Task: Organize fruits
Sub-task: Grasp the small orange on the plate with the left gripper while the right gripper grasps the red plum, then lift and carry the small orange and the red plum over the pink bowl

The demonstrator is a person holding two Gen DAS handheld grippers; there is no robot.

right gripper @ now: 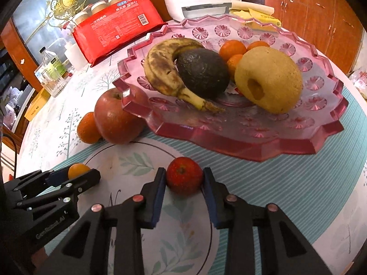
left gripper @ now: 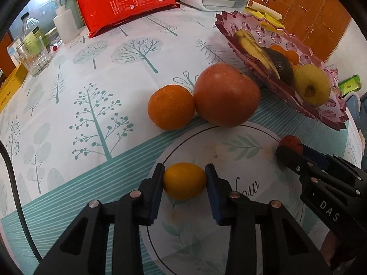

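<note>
Pointing steeply down, tongs (left gripper: 184, 181) clamped

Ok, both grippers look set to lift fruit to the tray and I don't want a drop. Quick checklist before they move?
1. Left gripper shut on the small yellow fruit: ok.
2. Right gripper shut on the small red fruit: ok.
3. Free room on the pink tray near side: ok.
4. Big apple and orange out of the way: ok.
5. Grip firm enough to lift: cannot tell.

The right gripper (right gripper: 184, 180) fingers (right gripper: 158, 197) clamp a small red fruit (right gripper: 184, 178) before the pink tray (right gripper: 252, 146).
</note>
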